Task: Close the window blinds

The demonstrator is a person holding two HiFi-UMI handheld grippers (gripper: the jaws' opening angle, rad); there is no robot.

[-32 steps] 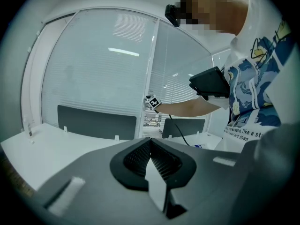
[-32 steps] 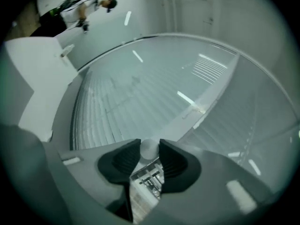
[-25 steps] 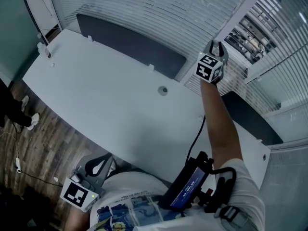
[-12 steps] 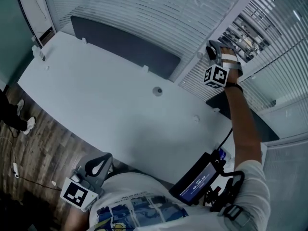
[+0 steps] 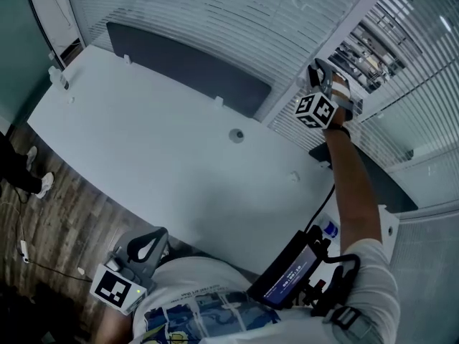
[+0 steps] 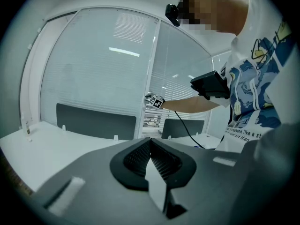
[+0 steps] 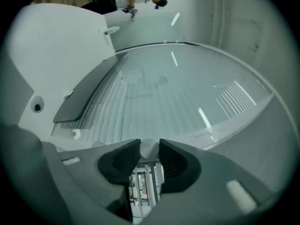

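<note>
Blinds (image 5: 215, 20) hang behind glass along the counter's (image 5: 143, 156) far edge; the slats at far right look open. Right gripper (image 5: 320, 72) is raised to the window frame, jaws closing on a round white knob (image 7: 150, 148), probably the slat control. Left gripper (image 5: 145, 248) idles near the body, jaws pressed together, empty.

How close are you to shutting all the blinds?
Done: the left blind looks shut flat. In hand: the right gripper has its jaws closing on the round white knob that sits between them. Left to do: the right blind has open slats, and the room behind shows through.
</note>
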